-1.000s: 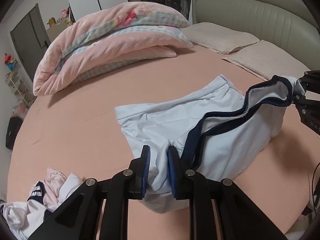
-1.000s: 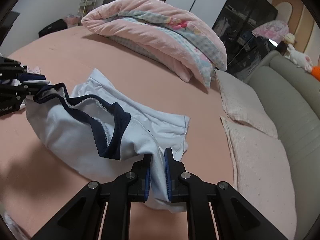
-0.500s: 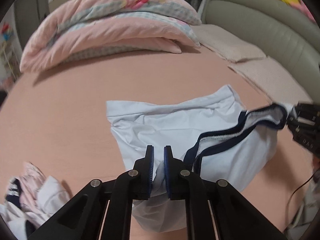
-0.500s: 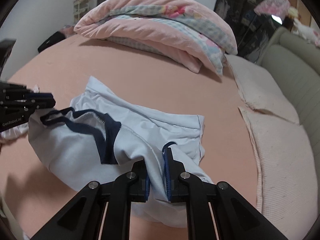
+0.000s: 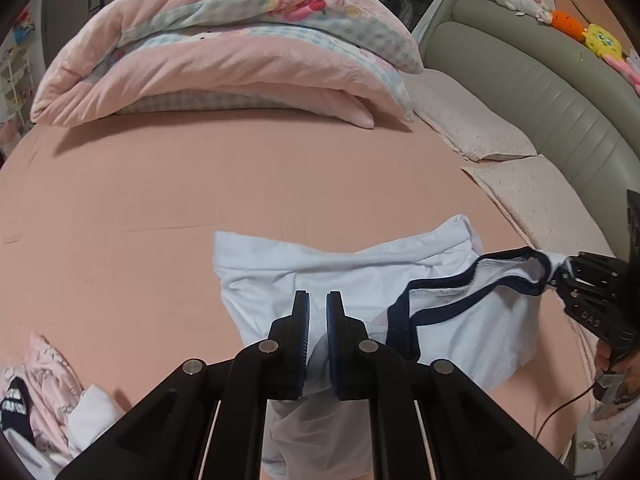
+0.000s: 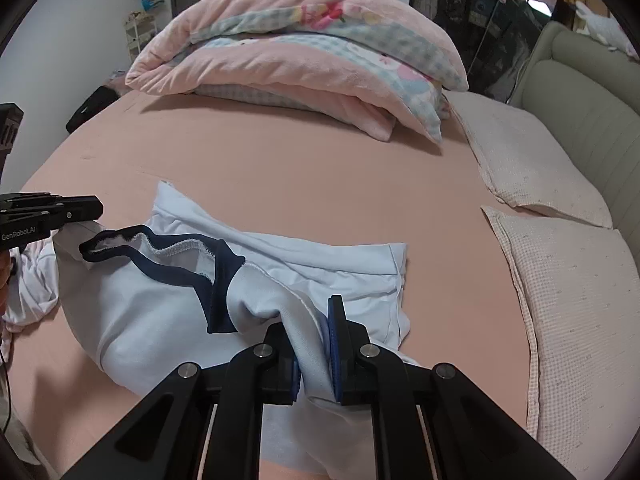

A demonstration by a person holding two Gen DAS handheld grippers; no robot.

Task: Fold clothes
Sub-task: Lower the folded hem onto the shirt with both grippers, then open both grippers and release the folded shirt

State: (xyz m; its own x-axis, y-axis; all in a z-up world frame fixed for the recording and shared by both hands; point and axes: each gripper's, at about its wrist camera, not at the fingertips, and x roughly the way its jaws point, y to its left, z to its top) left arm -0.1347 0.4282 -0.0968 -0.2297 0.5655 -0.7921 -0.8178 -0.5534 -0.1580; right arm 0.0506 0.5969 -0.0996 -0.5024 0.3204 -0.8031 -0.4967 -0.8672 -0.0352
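Both grippers were clamped on the same garment. The left gripper (image 5: 318, 312) had its blue-padded fingers (image 5: 303, 320) pinched tight on a bunch of the pale blue T-shirt (image 5: 320, 272), with cloth squeezed up between them and hanging below. The right gripper (image 6: 316, 334) was doing the same on its side, fingers (image 6: 335, 332) closed on a thick fold of the fabric, and from the left wrist view it (image 5: 560, 276) showed at the right edge, gripping the shirt just past the navy neckband (image 5: 460, 284).

The T-shirt lay on the pink bed sheet (image 5: 160, 208), its far part flat on the bed and its near edge lifted and stretched between the two grippers, so the neckband gaped open in a loop (image 6: 172, 250). In the right wrist view the left gripper (image 6: 84, 210) held its end of the shirt at the left edge.

Behind the shirt, well apart from it, sat a folded pink quilt (image 5: 224, 48). Two pale pillows (image 6: 532, 168) lay along the grey padded headboard (image 5: 540, 92), with plush toys (image 5: 560, 12) on top of it. A heap of other clothes (image 5: 44, 396) waited at the bed's near left corner.
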